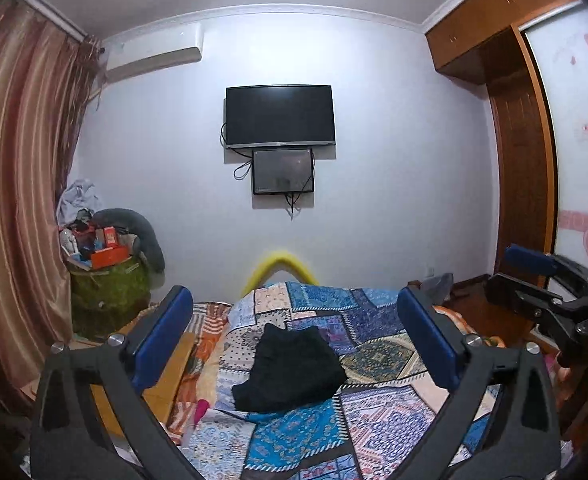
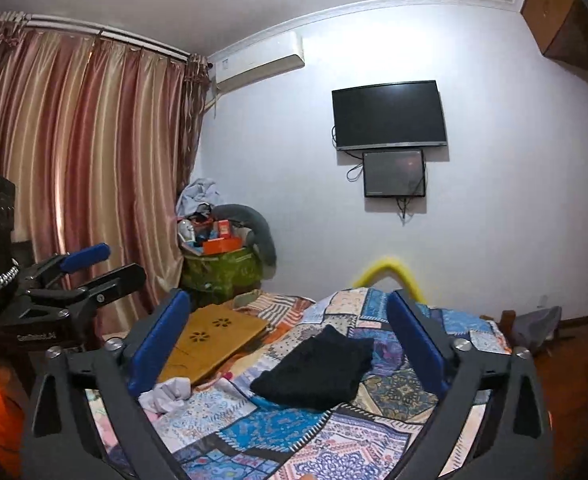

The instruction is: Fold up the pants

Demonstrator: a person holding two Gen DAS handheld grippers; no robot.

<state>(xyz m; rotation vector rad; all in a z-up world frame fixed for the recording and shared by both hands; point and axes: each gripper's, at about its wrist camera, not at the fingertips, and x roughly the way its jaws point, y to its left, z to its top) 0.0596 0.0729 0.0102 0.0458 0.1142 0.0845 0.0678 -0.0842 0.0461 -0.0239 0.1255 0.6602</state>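
The black pants [image 1: 290,368] lie folded in a compact bundle on the patchwork bedspread [image 1: 373,412], between and beyond my fingers. They also show in the right wrist view [image 2: 317,372]. My left gripper [image 1: 294,316] is open and empty, raised above the bed and short of the pants. My right gripper [image 2: 290,320] is open and empty too, held above the bed. The right gripper shows at the right edge of the left wrist view [image 1: 529,276]; the left gripper shows at the left of the right wrist view [image 2: 102,268].
A wooden lap tray [image 2: 214,340] lies on the bed's left side, with a white cloth [image 2: 170,394] near it. A green bin piled with clutter [image 2: 222,268] stands by the curtain [image 2: 74,160]. A TV [image 1: 280,116] hangs on the far wall. A wardrobe [image 1: 521,160] stands at the right.
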